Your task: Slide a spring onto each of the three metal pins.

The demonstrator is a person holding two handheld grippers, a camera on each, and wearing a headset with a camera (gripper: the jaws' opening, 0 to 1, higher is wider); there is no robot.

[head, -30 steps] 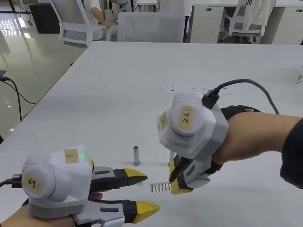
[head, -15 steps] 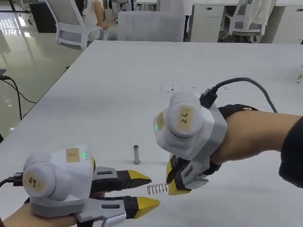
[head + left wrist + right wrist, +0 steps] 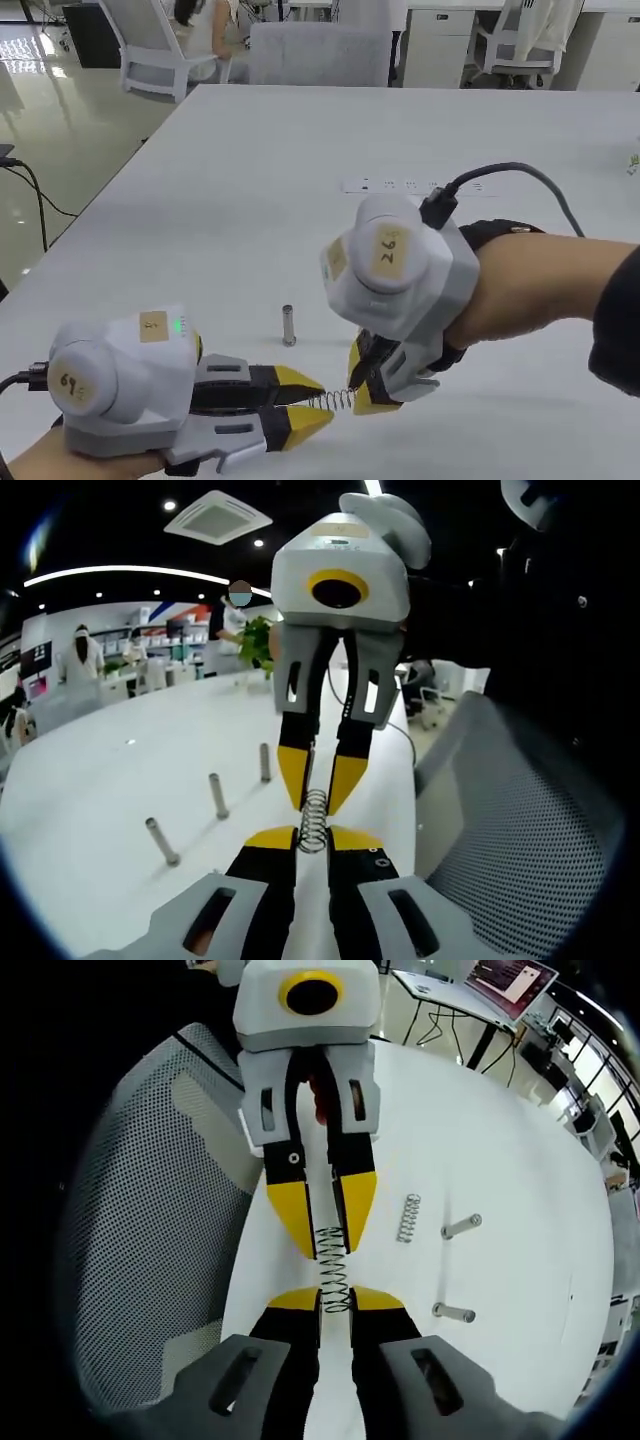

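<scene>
Step in hand: the spring is passing from one gripper to the other, before any threading.

- Spring (image 3: 333, 1265): held clear of the desk (image 3: 300, 200), stretched end to end between the two grippers.
- Right gripper (image 3: 335, 1302): fingers (image 3: 375, 1302) nearly closed, pinching one end of the spring. It looks like a firm hold.
- Left gripper (image 3: 313, 838): fingers (image 3: 270, 838) narrowed to about the spring's width around the other end. Cannot tell whether they are actually pinching or only bracketing it.
- Pins (image 3: 217, 795): three, upright in a row on the desk, off to one side of the grippers in the left gripper view. All bare, so the task is judged barely begun.
- Second spring (image 3: 408, 1218): lying loose on the desk near the pins.

Next move, as a judgement: one gripper must take full hold before the other lets go. The spring should be held near one end, with its free end open and its bore in line with a pin. It then goes over the pin top and slides down. The coil is soft and slim, so too hard a squeeze or an off-axis approach may buckle it or flick it away.
</scene>
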